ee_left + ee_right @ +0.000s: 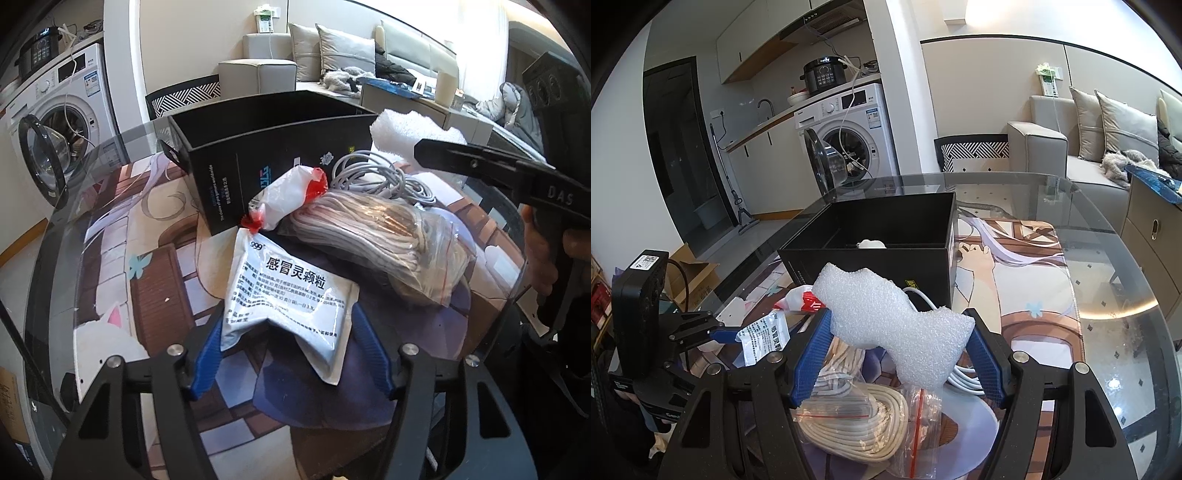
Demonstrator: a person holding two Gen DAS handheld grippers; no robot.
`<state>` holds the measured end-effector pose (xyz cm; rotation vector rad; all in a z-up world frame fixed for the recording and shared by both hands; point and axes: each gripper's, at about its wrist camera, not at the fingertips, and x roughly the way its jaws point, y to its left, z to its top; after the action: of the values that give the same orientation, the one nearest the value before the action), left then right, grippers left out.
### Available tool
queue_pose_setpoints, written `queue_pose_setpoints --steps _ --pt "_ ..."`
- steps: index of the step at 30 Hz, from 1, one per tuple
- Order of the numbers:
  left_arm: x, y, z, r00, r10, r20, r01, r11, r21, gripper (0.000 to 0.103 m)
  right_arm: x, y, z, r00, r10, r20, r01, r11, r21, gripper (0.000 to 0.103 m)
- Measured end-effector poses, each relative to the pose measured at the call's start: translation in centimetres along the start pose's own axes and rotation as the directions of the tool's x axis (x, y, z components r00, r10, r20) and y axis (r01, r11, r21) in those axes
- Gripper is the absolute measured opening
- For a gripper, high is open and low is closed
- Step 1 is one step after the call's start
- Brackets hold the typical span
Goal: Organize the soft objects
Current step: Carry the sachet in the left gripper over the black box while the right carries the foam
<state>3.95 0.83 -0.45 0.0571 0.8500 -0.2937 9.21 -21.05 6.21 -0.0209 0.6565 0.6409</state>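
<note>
Left hand-held gripper [290, 354]: blue pads closed on the near end of a white medicine sachet [291, 295], which buckles between them. Right hand-held gripper [899, 354]: clamped on a white foam piece [886, 317], held above the counter [1108, 295]. Beneath: bagged cord [849, 421], white cable [376, 177], red-and-white plastic bag [288, 195]. Farther off: open black box [886, 236].
</note>
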Motion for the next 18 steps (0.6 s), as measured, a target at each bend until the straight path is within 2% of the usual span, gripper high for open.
queue_pose_setpoints --steps 6,9,11,18 --pt "-0.5 0.2 -0.5 1.000 0.003 -0.001 -0.003 1.000 0.001 0.061 0.0 0.0 0.0 1.000 0.001 0.000 -0.001 1.000 -0.001 0.072" --pt "-0.4 0.1 -0.5 1.000 0.025 -0.013 -0.025 1.000 0.013 0.071 0.0 0.1 0.1 1.000 0.002 -0.001 -0.002 1.000 -0.005 0.072" --pt "-0.4 0.0 -0.5 0.999 0.039 -0.011 -0.039 0.999 0.016 0.084 -0.1 0.2 0.2 1.000 0.002 0.000 -0.002 1.000 -0.007 0.072" --pt "0.8 0.1 -0.1 0.998 0.054 -0.030 -0.054 0.999 0.004 0.085 -0.1 0.2 0.2 1.000 0.001 -0.001 -0.001 1.000 -0.007 0.072"
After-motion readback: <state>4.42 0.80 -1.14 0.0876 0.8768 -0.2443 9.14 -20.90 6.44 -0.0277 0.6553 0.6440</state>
